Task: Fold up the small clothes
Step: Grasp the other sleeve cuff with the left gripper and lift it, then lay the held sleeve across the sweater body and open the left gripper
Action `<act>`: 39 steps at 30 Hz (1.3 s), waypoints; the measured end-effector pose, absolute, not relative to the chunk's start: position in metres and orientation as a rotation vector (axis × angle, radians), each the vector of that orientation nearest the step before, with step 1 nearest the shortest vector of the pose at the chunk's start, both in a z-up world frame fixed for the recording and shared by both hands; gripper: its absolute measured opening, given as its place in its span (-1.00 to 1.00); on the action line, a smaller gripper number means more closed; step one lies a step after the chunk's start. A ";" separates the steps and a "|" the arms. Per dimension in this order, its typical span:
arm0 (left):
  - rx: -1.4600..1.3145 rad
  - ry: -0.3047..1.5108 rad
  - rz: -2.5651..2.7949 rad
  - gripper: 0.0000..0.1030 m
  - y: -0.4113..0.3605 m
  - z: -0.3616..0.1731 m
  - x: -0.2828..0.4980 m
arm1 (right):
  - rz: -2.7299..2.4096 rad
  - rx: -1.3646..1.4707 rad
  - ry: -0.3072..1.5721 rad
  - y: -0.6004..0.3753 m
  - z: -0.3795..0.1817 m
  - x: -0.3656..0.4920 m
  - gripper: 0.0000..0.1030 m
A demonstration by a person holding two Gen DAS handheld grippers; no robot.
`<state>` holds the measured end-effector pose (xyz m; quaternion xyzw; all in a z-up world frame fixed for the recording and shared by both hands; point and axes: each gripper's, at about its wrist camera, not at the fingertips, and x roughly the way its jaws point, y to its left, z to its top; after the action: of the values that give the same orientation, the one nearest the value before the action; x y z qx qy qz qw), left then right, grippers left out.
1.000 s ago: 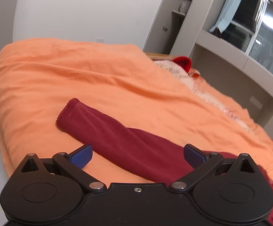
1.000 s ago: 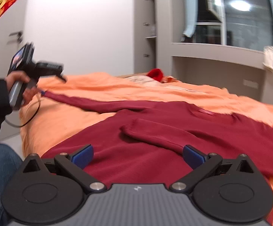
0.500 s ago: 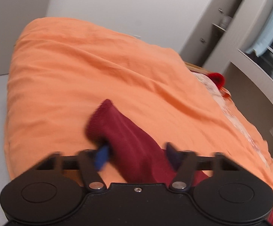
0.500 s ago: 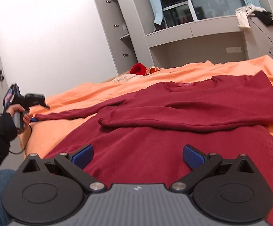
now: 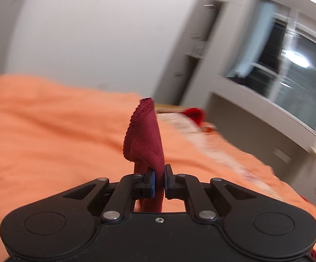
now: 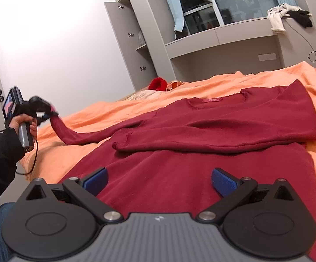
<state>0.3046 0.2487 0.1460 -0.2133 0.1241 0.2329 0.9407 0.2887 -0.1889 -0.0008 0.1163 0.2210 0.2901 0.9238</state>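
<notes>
A dark red sweater (image 6: 201,170) lies flat on the orange bed cover (image 6: 105,111), with one sleeve folded across its body. My left gripper (image 5: 159,180) is shut on the cuff of the other sleeve (image 5: 145,135), which sticks up between its blue pads. In the right wrist view that sleeve (image 6: 75,134) rises from the bed to the left gripper (image 6: 48,112), held above the bed's left side. My right gripper (image 6: 160,180) is open and empty, just above the sweater's lower body.
A red item (image 6: 158,84) and pale patterned bedding lie at the head of the bed. Grey cupboards (image 6: 136,37) and a window shelf with draped clothes (image 6: 286,15) stand behind. The bed's left edge drops to the floor.
My left gripper closed on the sleeve cuff and lifted it off the bed. My right gripper turned right, staying open over the sweater.
</notes>
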 end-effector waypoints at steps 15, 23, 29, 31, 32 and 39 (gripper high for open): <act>-0.168 0.232 -0.046 -0.86 0.022 0.194 0.308 | 0.341 0.319 0.341 -0.244 0.026 0.282 1.00; -0.007 0.334 -0.255 -0.85 -0.094 0.121 0.291 | 0.284 0.468 0.299 -0.296 0.031 0.282 1.00; 0.042 0.462 -0.338 -0.71 -0.121 0.064 0.282 | 0.230 0.532 0.300 -0.319 0.025 0.287 1.00; 0.065 0.483 -0.351 -0.56 -0.127 0.054 0.278 | 0.225 0.551 0.304 -0.323 0.023 0.289 1.00; 0.069 0.490 -0.355 -0.37 -0.130 0.050 0.274 | 0.222 0.553 0.303 -0.323 0.023 0.290 1.00; 0.062 0.461 -0.345 0.77 -0.123 0.061 0.251 | 0.206 0.513 0.318 -0.311 0.017 0.294 1.00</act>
<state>0.2507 -0.1225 0.0608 0.0305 0.2273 -0.1701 0.9584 0.2944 -0.3109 0.0168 0.2520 0.1566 0.1014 0.9496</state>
